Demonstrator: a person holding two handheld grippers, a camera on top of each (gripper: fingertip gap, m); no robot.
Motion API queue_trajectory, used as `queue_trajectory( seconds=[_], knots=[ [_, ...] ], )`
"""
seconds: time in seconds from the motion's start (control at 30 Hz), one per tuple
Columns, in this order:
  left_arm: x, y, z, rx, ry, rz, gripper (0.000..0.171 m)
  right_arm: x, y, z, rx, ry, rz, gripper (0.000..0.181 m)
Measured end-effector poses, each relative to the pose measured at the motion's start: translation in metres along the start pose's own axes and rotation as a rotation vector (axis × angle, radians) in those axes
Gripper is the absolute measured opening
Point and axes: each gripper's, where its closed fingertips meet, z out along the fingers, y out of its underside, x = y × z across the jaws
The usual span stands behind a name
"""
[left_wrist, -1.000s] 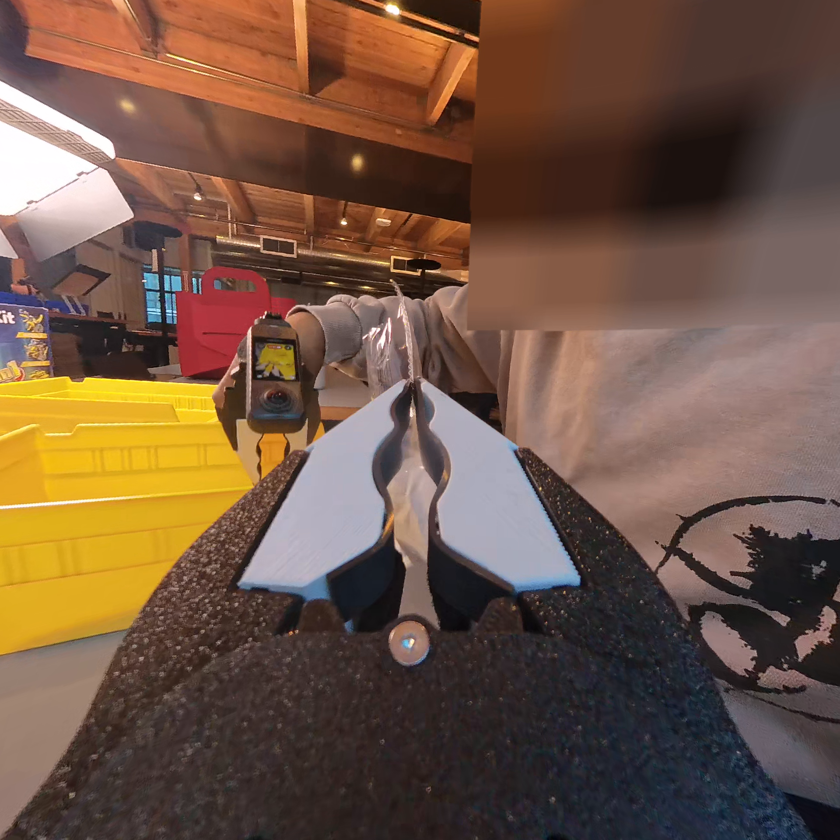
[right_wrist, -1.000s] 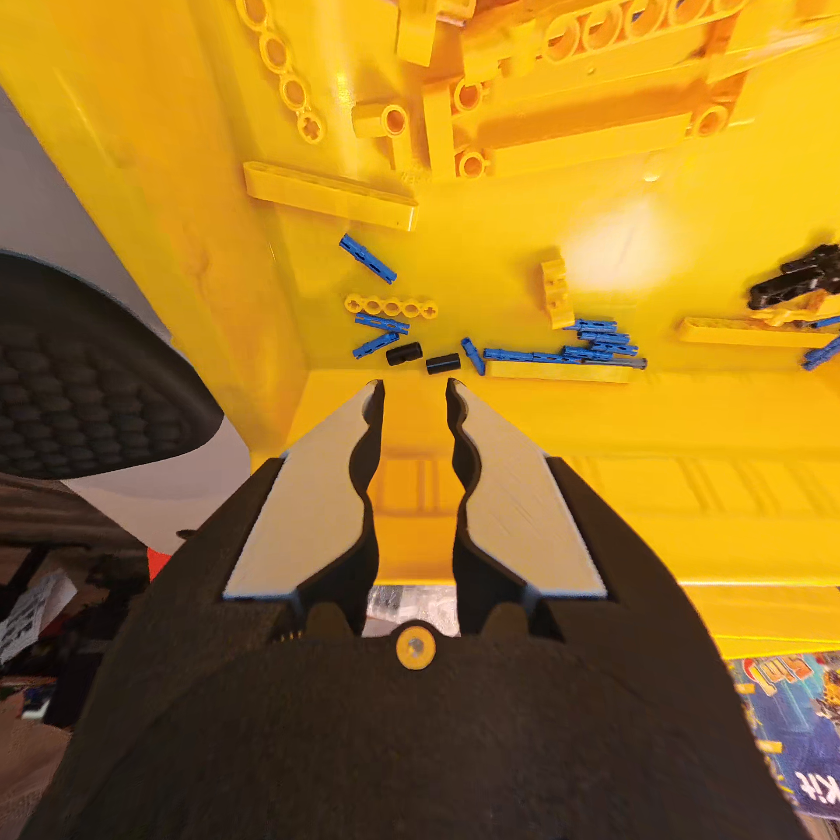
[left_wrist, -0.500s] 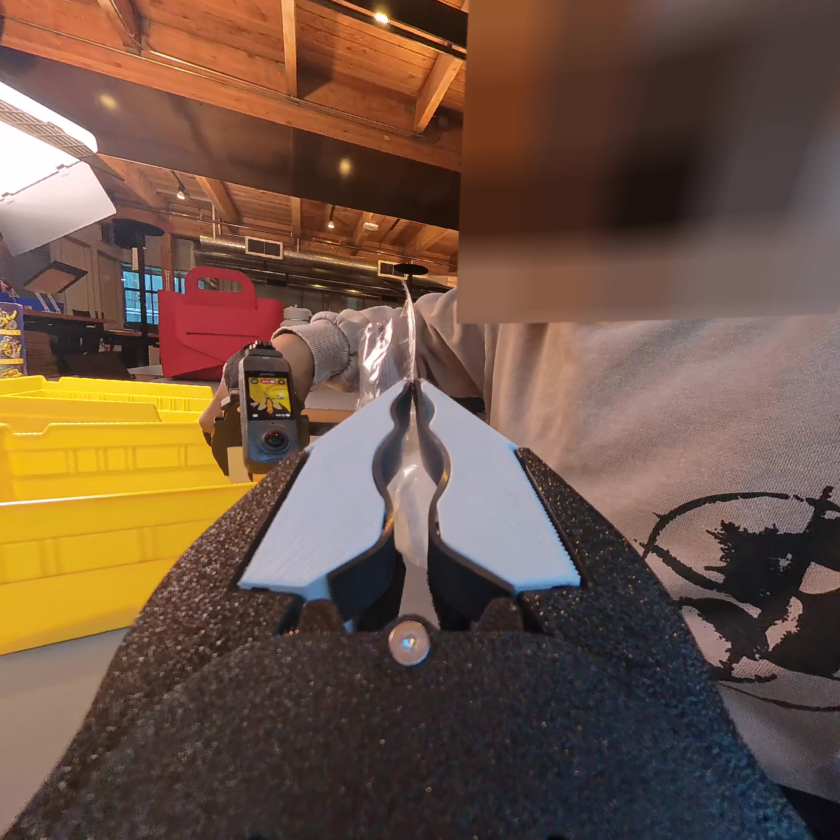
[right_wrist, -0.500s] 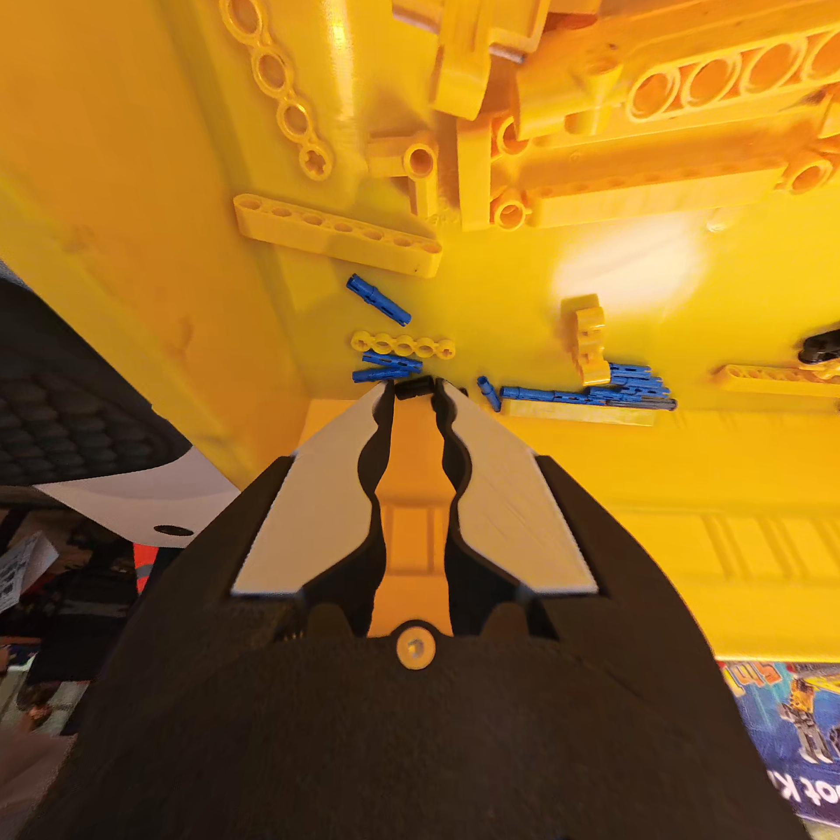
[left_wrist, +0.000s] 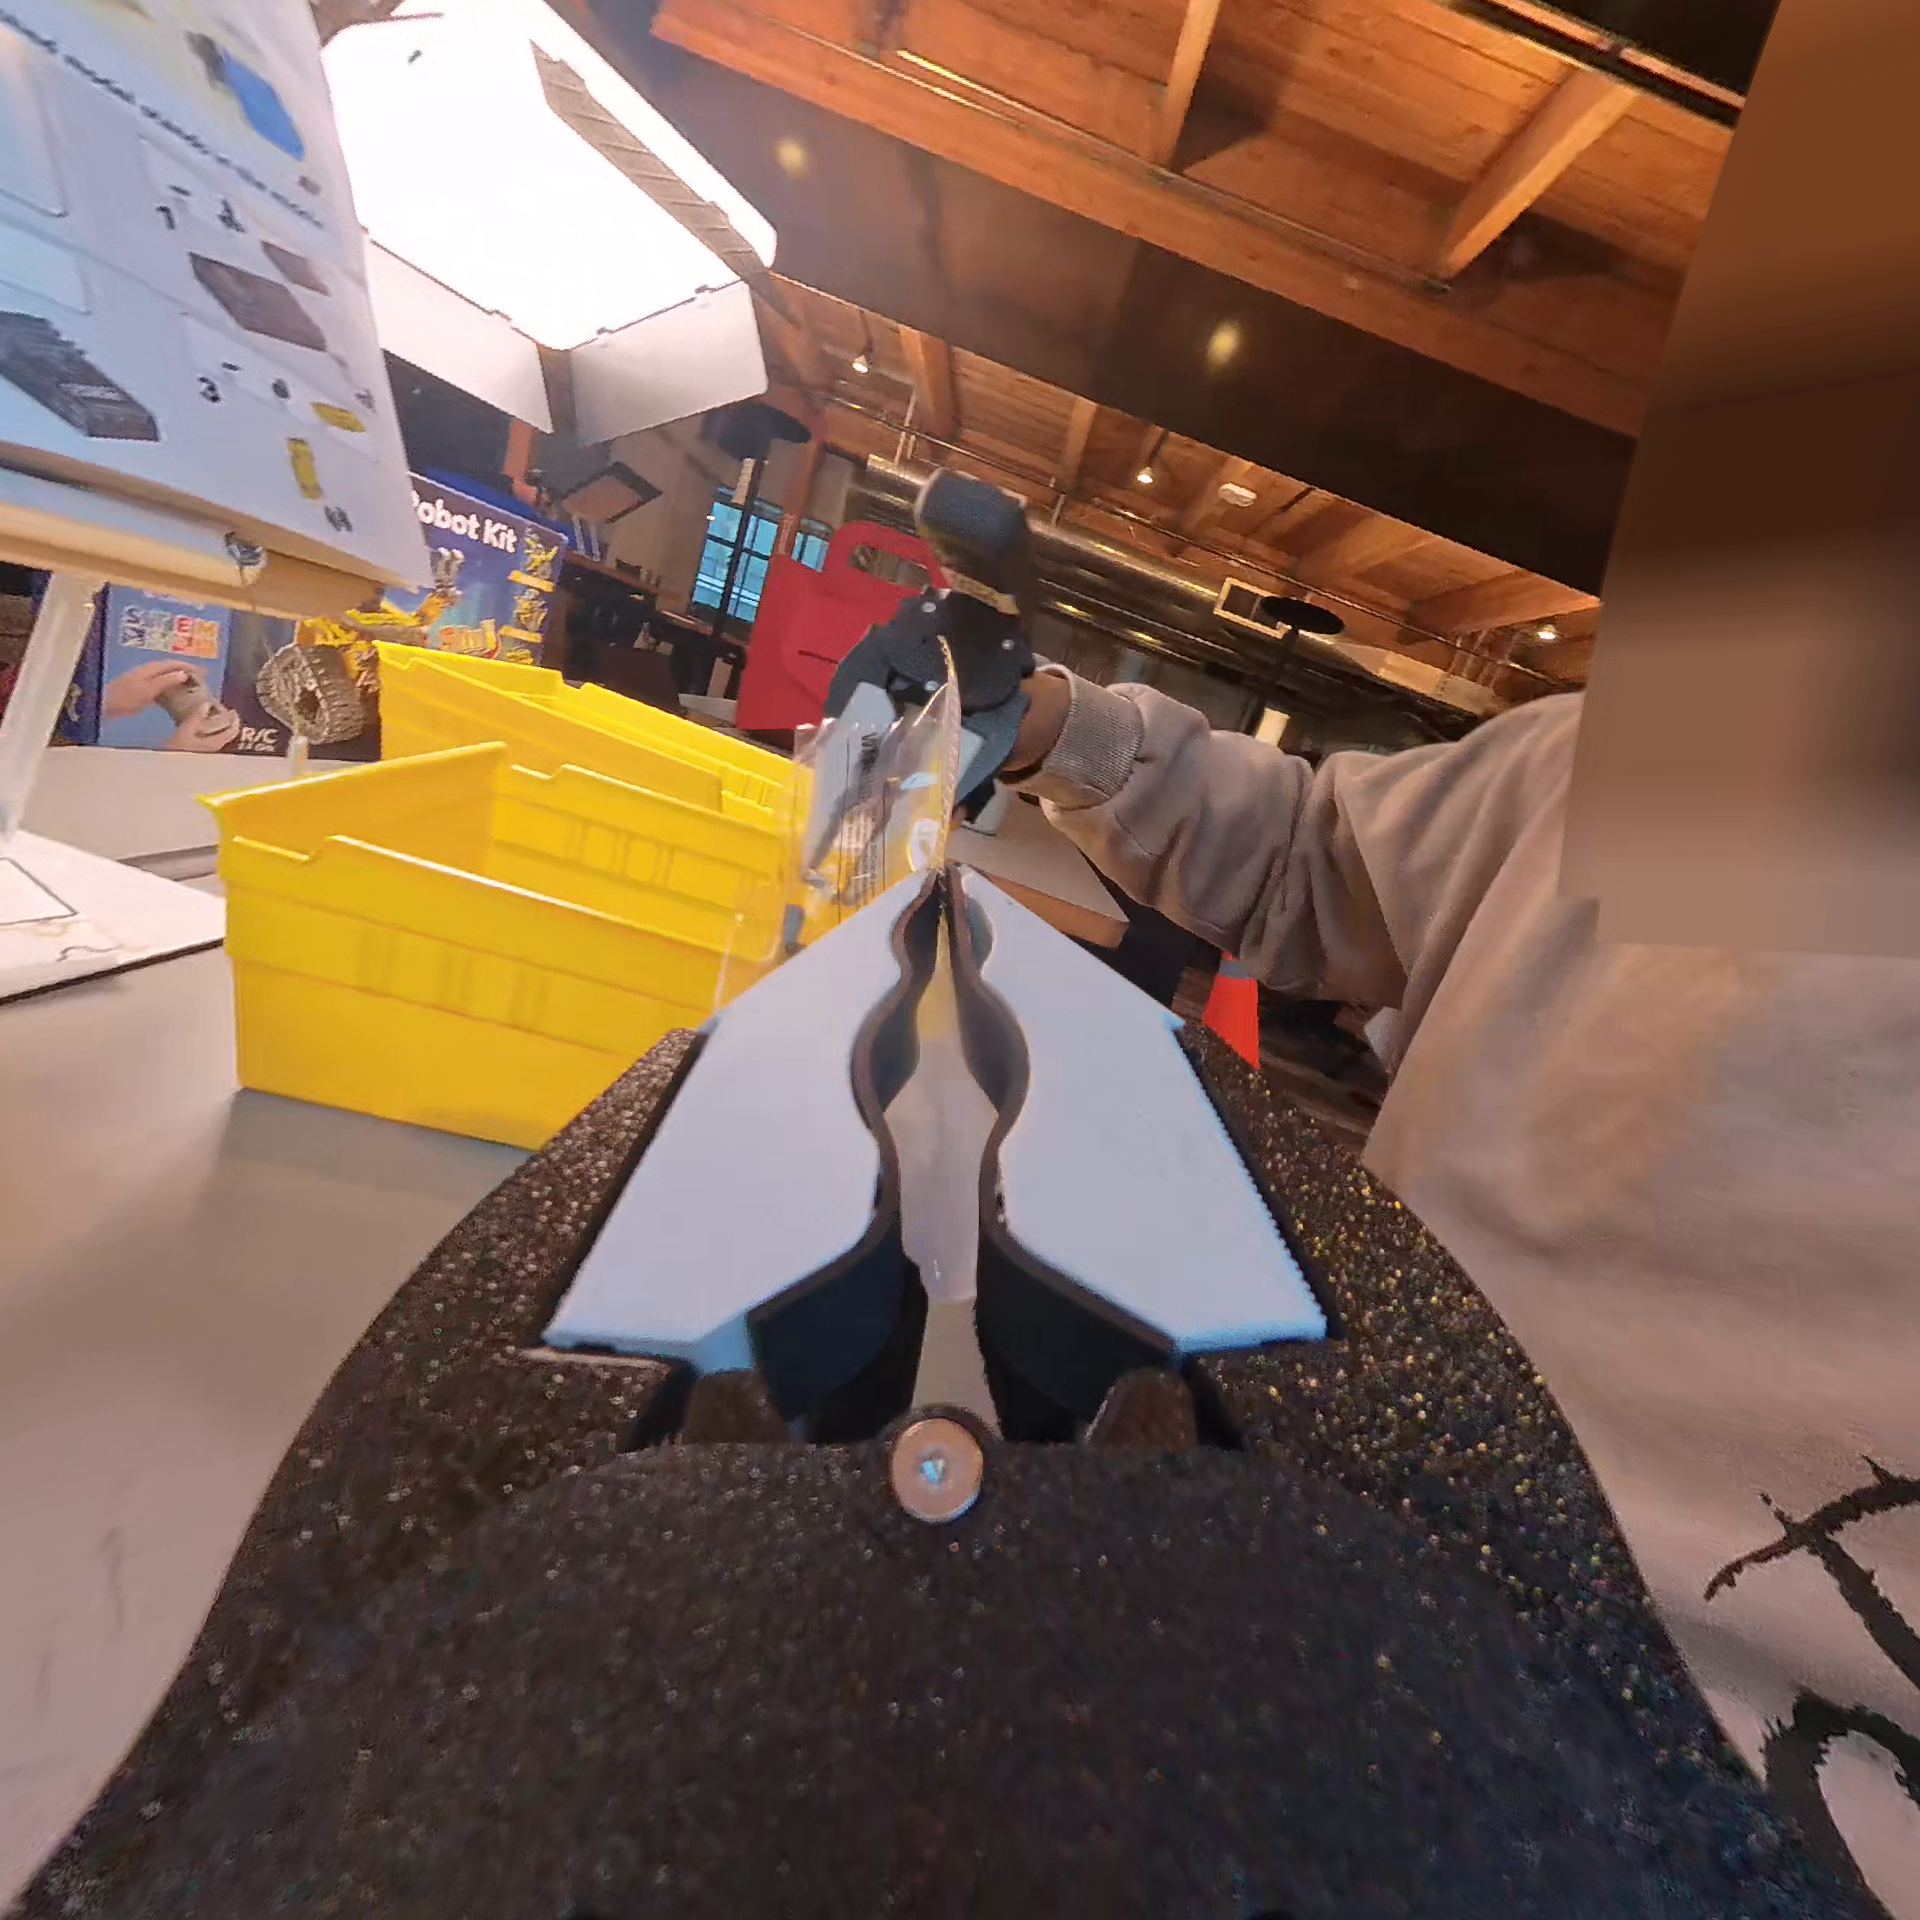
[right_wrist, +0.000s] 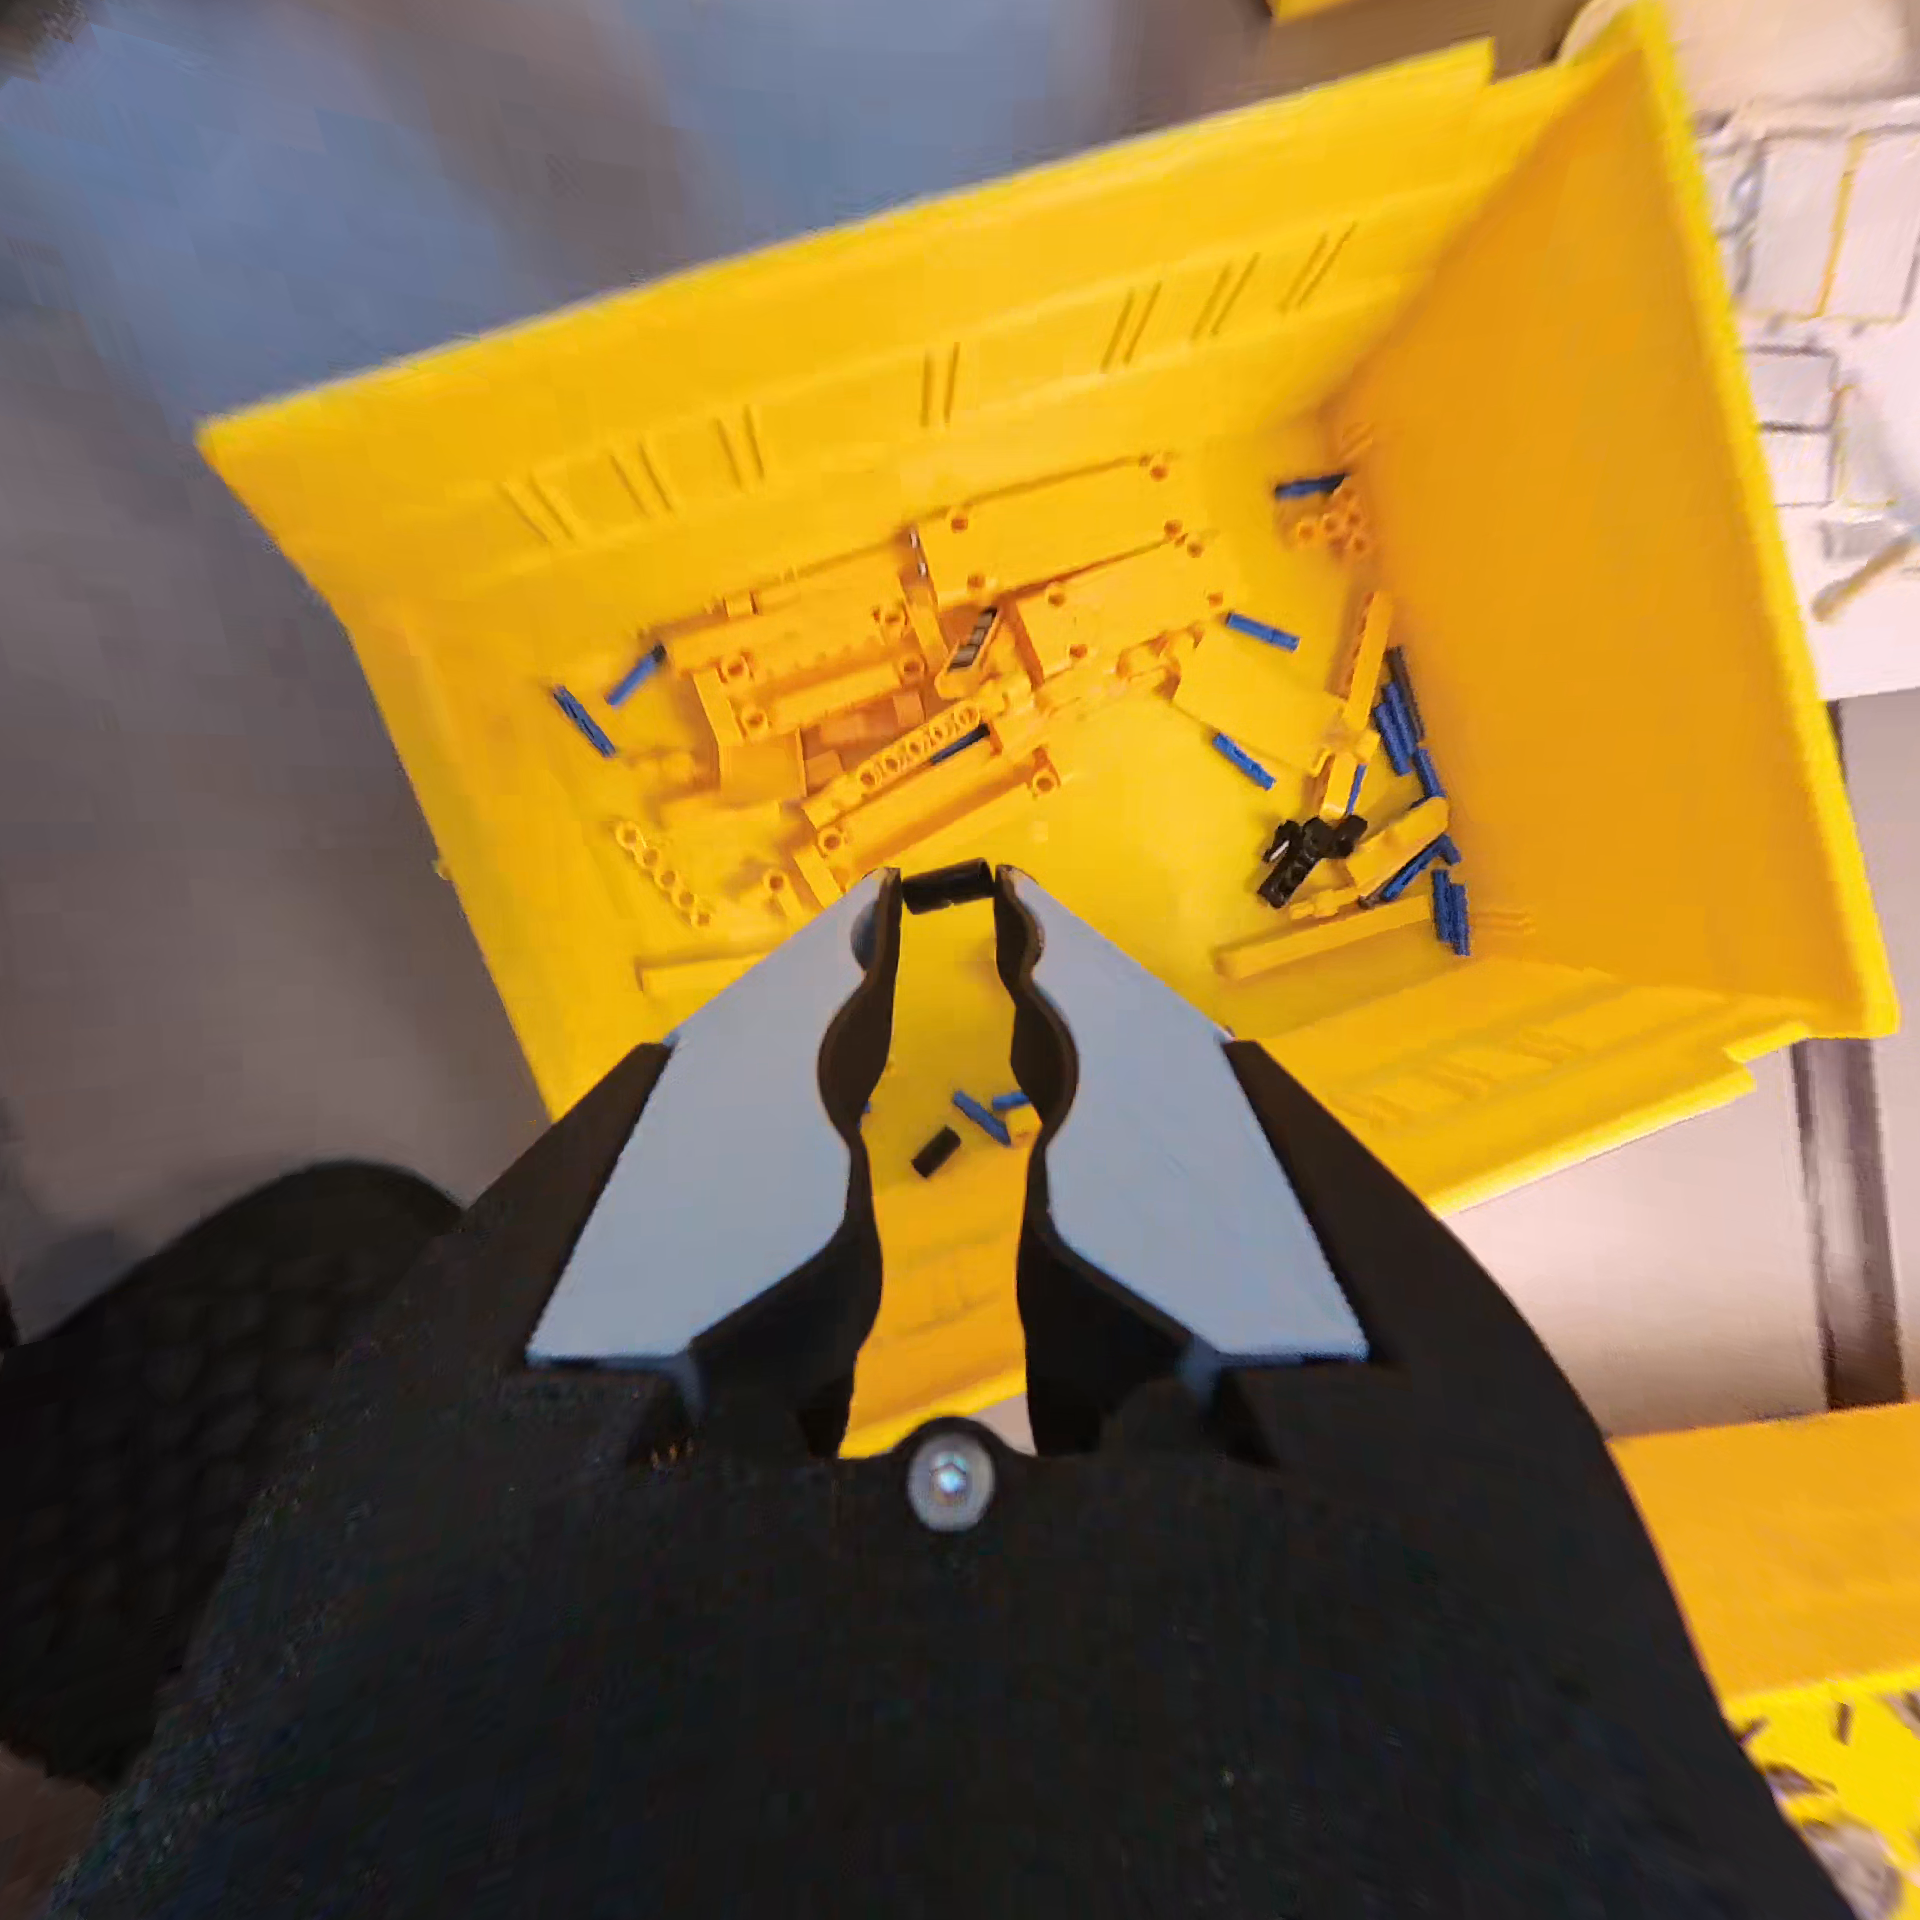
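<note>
black connector (right_wrist: 943, 891): small dark cylinder nipped between the tips of the right claw (right_wrist: 943, 896), held above the yellow bin (right_wrist: 499, 488).
left claw (left_wrist: 943, 896): closed together on a clear plastic bag (left_wrist: 883, 790); the bag's contents are hard to make out.
hidden: the bag's lower part is pinched out of sight between the fingers; the picture of the bin is motion-blurred.
bin contents: yellow beams (right_wrist: 862, 665), blue pins (right_wrist: 1439, 894), a black piece (right_wrist: 1304, 847), another black connector (right_wrist: 933, 1153).
table (left_wrist: 156, 1195): grey, carries more yellow bins (left_wrist: 468, 935).
</note>
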Motion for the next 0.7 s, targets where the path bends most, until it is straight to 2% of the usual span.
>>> queue_trajectory(
  seconds=[0.13, 0.3, 0.47, 0.7],
  knots=[
    [-0.010, -0.001, -0.001, 0.008, -0.048, -0.050, 0.000, -0.015, -0.030, -0.020, 0.293, -0.057, 0.128, 0.016],
    [-0.016, -0.001, -0.002, 0.013, -0.079, -0.093, 0.000, -0.038, -0.060, -0.029, 0.562, -0.172, 0.202, 0.017],
    [-0.013, 0.003, 0.001, -0.002, -0.052, -0.096, 0.000, -0.045, -0.090, -0.024, 0.712, -0.243, 0.208, 0.017],
    [0.014, 0.011, 0.009, -0.035, 0.100, -0.034, 0.000, -0.054, -0.125, -0.016, 0.826, -0.273, 0.090, 0.017]
  ],
)
